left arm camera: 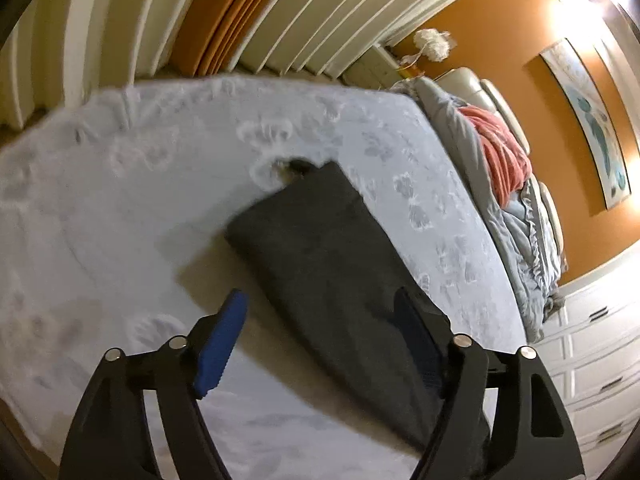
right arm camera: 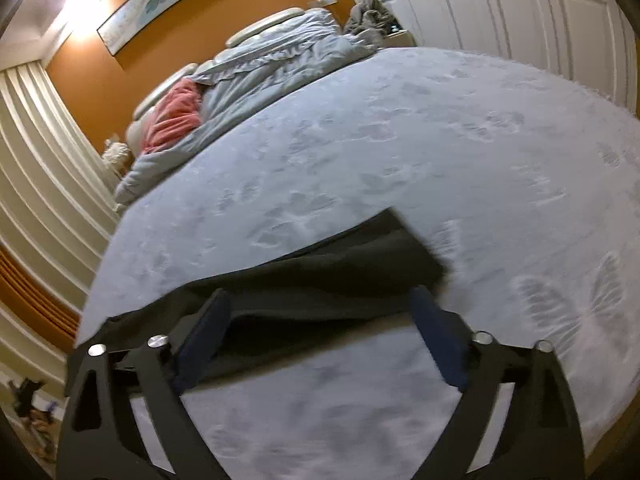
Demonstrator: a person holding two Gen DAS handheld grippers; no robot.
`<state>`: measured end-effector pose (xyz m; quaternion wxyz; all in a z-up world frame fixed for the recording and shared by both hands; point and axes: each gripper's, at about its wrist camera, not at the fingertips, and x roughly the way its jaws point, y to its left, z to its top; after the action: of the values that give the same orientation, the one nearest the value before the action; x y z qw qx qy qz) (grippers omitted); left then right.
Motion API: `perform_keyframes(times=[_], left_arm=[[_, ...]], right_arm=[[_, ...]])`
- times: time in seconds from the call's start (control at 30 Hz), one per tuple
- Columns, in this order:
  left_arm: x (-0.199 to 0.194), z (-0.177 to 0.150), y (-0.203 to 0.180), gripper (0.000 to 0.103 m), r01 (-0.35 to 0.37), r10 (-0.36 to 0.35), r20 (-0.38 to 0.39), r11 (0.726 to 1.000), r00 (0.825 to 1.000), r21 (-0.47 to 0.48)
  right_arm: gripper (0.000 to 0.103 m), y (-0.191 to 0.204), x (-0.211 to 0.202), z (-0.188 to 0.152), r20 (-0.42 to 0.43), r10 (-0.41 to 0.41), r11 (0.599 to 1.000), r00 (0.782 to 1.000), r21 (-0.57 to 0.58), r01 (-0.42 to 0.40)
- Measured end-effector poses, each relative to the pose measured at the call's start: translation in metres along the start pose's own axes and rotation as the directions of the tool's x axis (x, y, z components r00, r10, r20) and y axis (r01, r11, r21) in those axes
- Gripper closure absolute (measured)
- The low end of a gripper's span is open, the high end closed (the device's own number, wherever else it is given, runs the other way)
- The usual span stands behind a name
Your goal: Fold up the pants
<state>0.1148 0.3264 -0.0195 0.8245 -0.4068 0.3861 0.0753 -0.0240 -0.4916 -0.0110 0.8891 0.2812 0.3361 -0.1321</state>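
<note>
L gripper (left arm camera: 320, 312): jaws wide apart, nothing clamped. Blue pad on its L finger (left arm camera: 220, 344) sits over bare mattress; other finger (left arm camera: 420, 344) is in front of the dark cloth, contact unclear, no pinch seen. R gripper (right arm camera: 320, 320): jaws spread wide too, released, both fingers framing the cloth w/o pressing it.

Pants (left arm camera: 332, 280): dark grey/charcoal, folded into a long flat rectangle, lying on the mattress (left arm camera: 120, 200). In L wrist view the bundle runs diagonally from near the gripper away toward the middle of the bed; small dark bit pokes out at its far corner. In R wrist view the pants (right arm camera: 312, 280) lie crosswise just beyond the fingertips, layered edge visible on the near side. Some motion blur in both views.

Mattress cover is pale grey-white w/ embossed floral/paw-like pattern. Further off, at head of bed: bunched grey duvet (right arm camera: 280, 64) w/ a pink blanket (right arm camera: 176, 116) on it, cream padded headboard (right arm camera: 268, 24) behind. Bkgd: orange wall w/ long framed picture (right arm camera: 160, 4), cream curtains (left arm camera: 120, 20) w/ orange strip, white drawer unit (left arm camera: 600, 360), white panelled doors (right arm camera: 520, 12).
</note>
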Motion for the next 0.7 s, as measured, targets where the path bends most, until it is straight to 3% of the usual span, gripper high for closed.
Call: perform_keyframes(times=[0.1,0.17,0.27,0.3,0.37,0.43,0.5,0.53,0.57,0.6,0.63,0.7], left_arm=[[0.027,-0.011,0.006,0.031,-0.001,0.002,-0.045,1.0,0.999,0.004],[0.04,-0.014,0.004,0.033,-0.015,0.016,-0.086,1.0,0.996,0.003],[0.049,-0.009,-0.008,0.049,-0.004,0.01,-0.103,0.998,0.995,0.06],[0.05,-0.008,-0.01,0.06,-0.015,0.023,-0.101,0.997,0.995,0.079],[0.057,-0.005,-0.012,0.072,-0.038,0.05,-0.122,0.994,0.991,0.106],[0.066,-0.003,-0.008,0.083,-0.058,0.075,-0.153,0.992,0.985,0.113],[0.075,-0.003,-0.003,0.097,-0.075,0.098,-0.187,0.989,0.977,0.126],[0.08,-0.004,-0.002,0.099,-0.079,0.105,-0.2,0.988,0.974,0.135],[0.081,-0.003,-0.001,0.101,-0.082,0.11,-0.202,0.987,0.973,0.14],[0.082,-0.002,-0.003,0.101,-0.08,0.11,-0.2,0.985,0.974,0.152],[0.08,-0.002,-0.005,0.101,-0.081,0.112,-0.191,0.983,0.975,0.165],[0.073,0.002,-0.011,0.102,-0.072,0.104,-0.167,0.98,0.98,0.187]], right_arm=[[0.015,0.013,0.025,-0.009,-0.07,0.016,1.0,0.997,0.023,-0.014],[0.022,0.012,0.04,-0.01,-0.096,-0.027,0.999,0.995,0.021,0.029],[0.026,-0.006,0.055,-0.006,-0.111,-0.056,0.993,0.992,0.096,0.067],[0.026,-0.014,0.056,-0.004,-0.103,-0.089,0.987,0.991,0.125,0.102],[0.025,-0.035,0.056,0.004,-0.062,-0.228,0.957,0.972,0.172,0.235],[0.023,-0.052,0.058,0.012,-0.043,-0.312,0.933,0.949,0.174,0.314],[0.022,-0.066,0.072,0.012,-0.109,-0.28,0.937,0.954,0.185,0.296],[0.028,-0.071,0.08,0.009,-0.141,-0.249,0.942,0.958,0.196,0.273],[0.062,-0.074,0.091,0.006,-0.179,-0.198,0.952,0.964,0.2,0.232],[0.091,-0.07,0.097,0.006,-0.207,-0.202,0.957,0.957,0.164,0.238],[0.092,-0.061,0.093,0.012,-0.183,-0.219,0.963,0.958,0.116,0.242],[0.095,-0.029,0.057,0.034,-0.028,-0.143,0.989,0.989,0.041,0.144]])
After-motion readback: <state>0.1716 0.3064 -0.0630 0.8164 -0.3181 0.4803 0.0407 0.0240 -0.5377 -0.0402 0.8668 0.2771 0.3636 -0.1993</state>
